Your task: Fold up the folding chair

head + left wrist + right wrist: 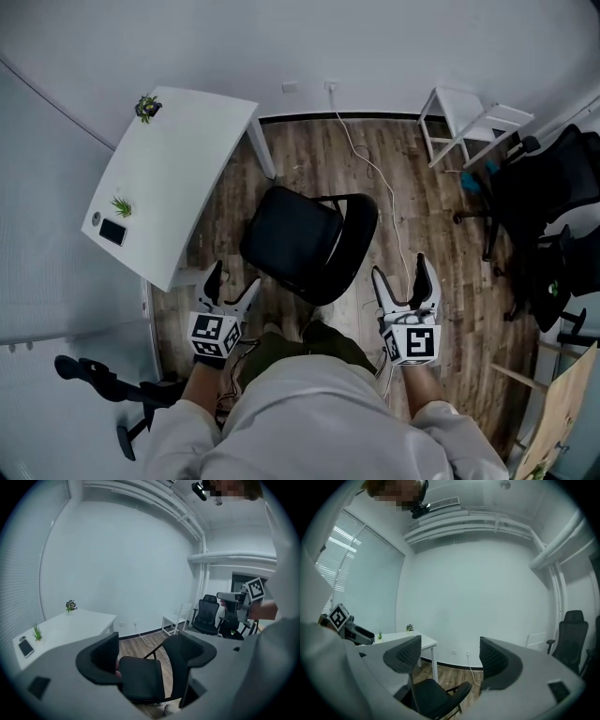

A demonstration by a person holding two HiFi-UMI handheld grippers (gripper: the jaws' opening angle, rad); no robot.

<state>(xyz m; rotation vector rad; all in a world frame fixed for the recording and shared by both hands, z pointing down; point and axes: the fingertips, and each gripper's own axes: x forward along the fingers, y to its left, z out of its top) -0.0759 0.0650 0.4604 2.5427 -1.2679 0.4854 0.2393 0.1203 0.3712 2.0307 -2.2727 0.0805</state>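
A black folding chair (305, 239) stands unfolded on the wood floor in front of me, seat flat and backrest to the right; it also shows low in the left gripper view (140, 677) and the right gripper view (436, 698). My left gripper (228, 289) hangs open just left of the seat's near edge, nothing between its fingers. My right gripper (405, 281) is open too, to the right of the backrest and apart from it. Neither touches the chair.
A white table (178, 178) with two small plants and a phone (112, 232) stands at the left. A white cable (375, 173) runs across the floor. A white folding chair (469, 122) and black office chairs (553, 197) crowd the right. Another chair's base (103, 380) lies at lower left.
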